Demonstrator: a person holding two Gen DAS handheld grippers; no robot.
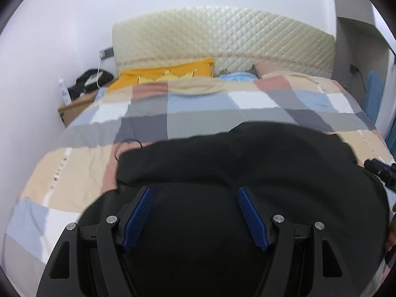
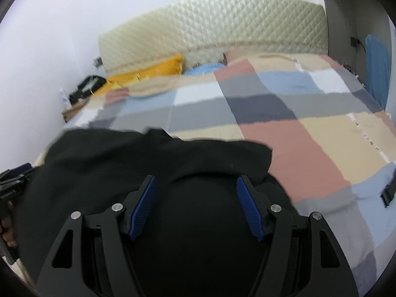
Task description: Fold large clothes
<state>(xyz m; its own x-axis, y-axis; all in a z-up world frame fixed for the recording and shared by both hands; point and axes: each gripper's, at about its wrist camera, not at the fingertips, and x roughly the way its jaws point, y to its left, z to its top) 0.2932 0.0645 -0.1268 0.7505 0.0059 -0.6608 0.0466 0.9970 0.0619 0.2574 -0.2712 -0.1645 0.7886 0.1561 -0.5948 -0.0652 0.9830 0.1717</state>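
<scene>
Black garment (image 1: 247, 158) lies on the bed, under and ahead of both tools. Left gripper (image 1: 194, 193): jaws spread wide, blue pads clear of the cloth, holding nothing. Right gripper (image 2: 195, 183): likewise wide apart, empty, over the garment's right part near a raised fold. Judgement: the next pinch should take 1 edge per gripper, at matched points, lifting evenly so the fold lands square. Checked bedspread (image 2: 309, 136) is soft and creased. Beyond: yellow pillow (image 1: 170, 73), quilted headboard (image 1: 222, 37), cardboard box (image 1: 74, 109) beside the bed.
</scene>
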